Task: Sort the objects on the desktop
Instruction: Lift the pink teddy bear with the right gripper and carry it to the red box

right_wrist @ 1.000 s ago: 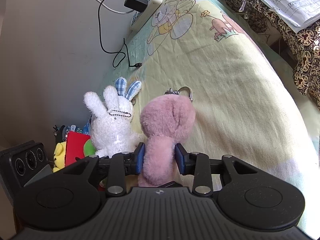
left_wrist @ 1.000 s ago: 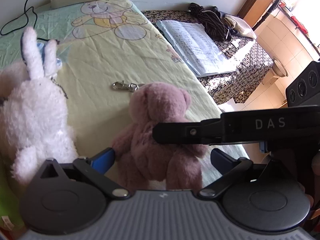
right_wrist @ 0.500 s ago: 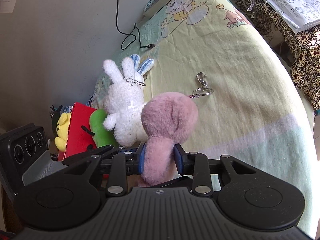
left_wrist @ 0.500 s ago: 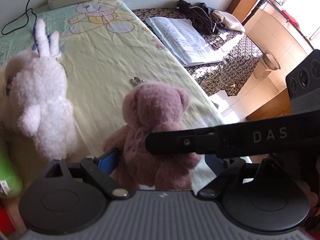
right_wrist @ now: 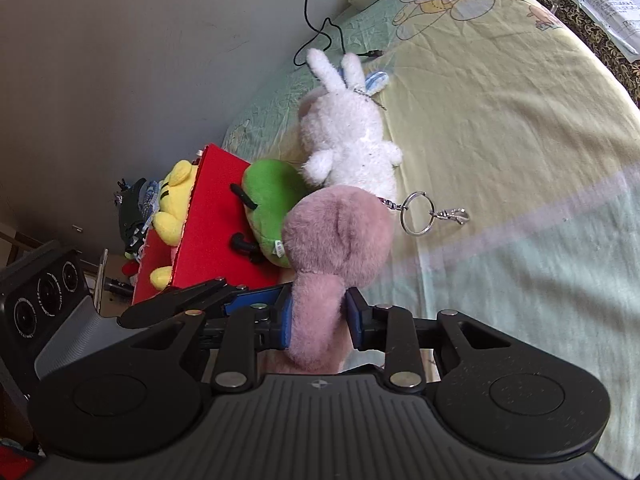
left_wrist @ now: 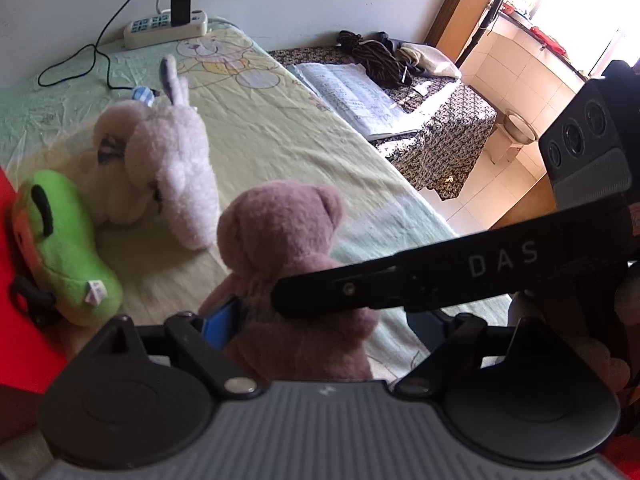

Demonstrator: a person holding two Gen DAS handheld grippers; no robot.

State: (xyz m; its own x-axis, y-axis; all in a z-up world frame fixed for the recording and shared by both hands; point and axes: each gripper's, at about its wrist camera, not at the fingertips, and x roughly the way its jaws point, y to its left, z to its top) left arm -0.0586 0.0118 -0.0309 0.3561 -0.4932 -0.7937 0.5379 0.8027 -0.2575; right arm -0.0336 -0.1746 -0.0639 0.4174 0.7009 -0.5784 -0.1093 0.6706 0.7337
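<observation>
left wrist view: the left gripper [left_wrist: 320, 316] has the fuzzy mauve-pink plush bear [left_wrist: 288, 264] between its blue-padded fingers [left_wrist: 218, 320]; only one pad shows, pressed to the bear's side, and the other is hidden, so whether the jaws are clamped cannot be told from here. the black finger [left_wrist: 400, 284] of the right gripper, marked "das", crosses in front of the bear's body. beyond the bear a fluffy white plush rabbit [left_wrist: 176, 152] lies on the pale yellow-green cartoon-print sheet [left_wrist: 280, 128] covering the table, with a lime-green plush toy [left_wrist: 68, 252] just beside it at the left, against a red box edge [left_wrist: 16, 280]. a white power strip [left_wrist: 166, 30] with a black charger sits at the far end by the wall.

right wrist view: the right gripper [right_wrist: 318, 320] has its jaws clamped on the bear's [right_wrist: 336, 240] body, the blue pads sinking into the fur on both sides. a metal key ring with clasp [right_wrist: 428, 216] hangs from the bear's head on a short chain. the rabbit [right_wrist: 352, 136] lies just behind, touching the green plush [right_wrist: 272, 200], which leans on the red box [right_wrist: 208, 232]. a yellow plush toy [right_wrist: 174, 204] sits inside the box.
</observation>
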